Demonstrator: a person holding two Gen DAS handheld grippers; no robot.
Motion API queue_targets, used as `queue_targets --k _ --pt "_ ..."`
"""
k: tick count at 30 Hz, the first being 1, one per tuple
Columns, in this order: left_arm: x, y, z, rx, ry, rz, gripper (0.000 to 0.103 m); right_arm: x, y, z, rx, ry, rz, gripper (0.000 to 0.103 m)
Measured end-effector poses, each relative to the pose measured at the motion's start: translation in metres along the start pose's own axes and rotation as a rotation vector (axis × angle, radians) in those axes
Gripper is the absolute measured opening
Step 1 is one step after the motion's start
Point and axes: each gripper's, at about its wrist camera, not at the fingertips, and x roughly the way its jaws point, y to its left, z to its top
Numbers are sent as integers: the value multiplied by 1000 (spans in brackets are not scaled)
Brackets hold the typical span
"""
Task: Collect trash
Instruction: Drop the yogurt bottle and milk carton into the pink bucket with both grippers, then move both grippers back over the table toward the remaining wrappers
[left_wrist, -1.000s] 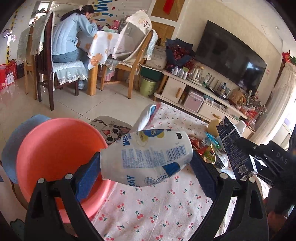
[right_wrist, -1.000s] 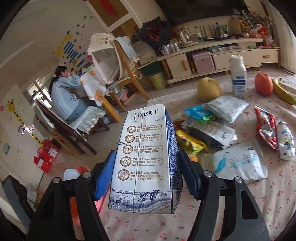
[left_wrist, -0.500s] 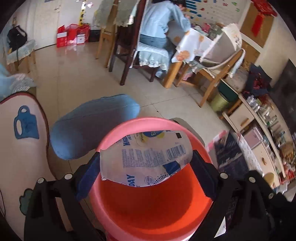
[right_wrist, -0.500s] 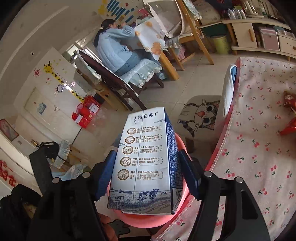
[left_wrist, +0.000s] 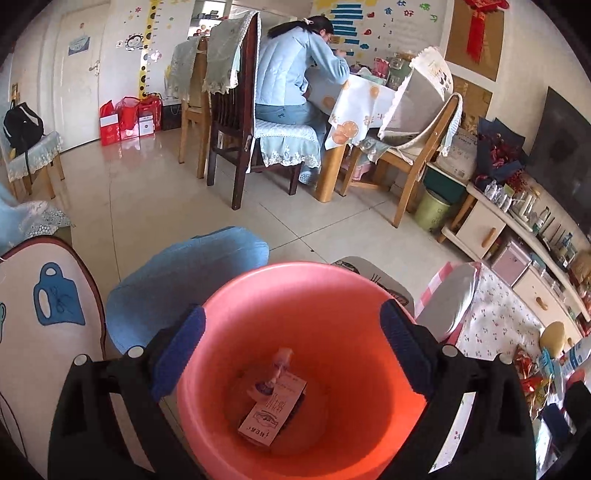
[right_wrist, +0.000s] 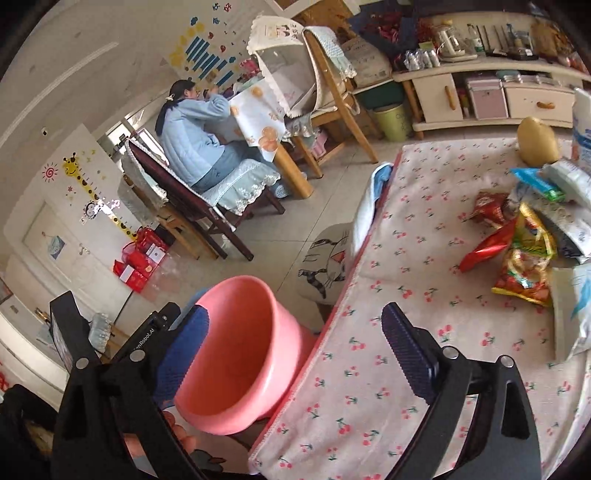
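I held the left gripper (left_wrist: 291, 350) over the pink bin (left_wrist: 369, 295), jaws wide and empty | carton (left_wrist: 271, 413) lay inside | right gripper (right_wrist: 295, 354) jaws had just sprung open, empty | wrappers (right_wrist: 524, 266) waited at two o'clock on the counter (right_wrist: 369, 369).

This is looking like a home, a living and eating room in 1. A person (left_wrist: 295, 74) is sitting at a dining table (left_wrist: 354, 99) on a chair (left_wrist: 236, 122). A TV (left_wrist: 565, 155) is hanging over a low cabinet (right_wrist: 491, 92). Kid stickers (right_wrist: 81, 184) are covering the wall, and snack bags (right_wrist: 517, 251) are lying on a flowery cloth (right_wrist: 406, 295).
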Motion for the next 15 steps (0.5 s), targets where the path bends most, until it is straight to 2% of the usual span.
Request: queue_targets --k 2,5,7,12,15 --pt "4 -7 0 25 18 33 96 -12 -10 -2 -19 -17 -23 95" --pt "5 -14 -4 72 51 -3 96 -27 -24 -7 -28 -31 -42 96" --pt "2 -19 -7 91 44 -31 96 -36 -33 -12 -34 -32 -40 96" --pt "-8 -34 -13 120 8 -163 96 -61 -47 -15 -75 -75 -52 97" --pt "-18 -50 -18 156 -45 -224 96 -80 -55 -15 -117 -128 -64 98"
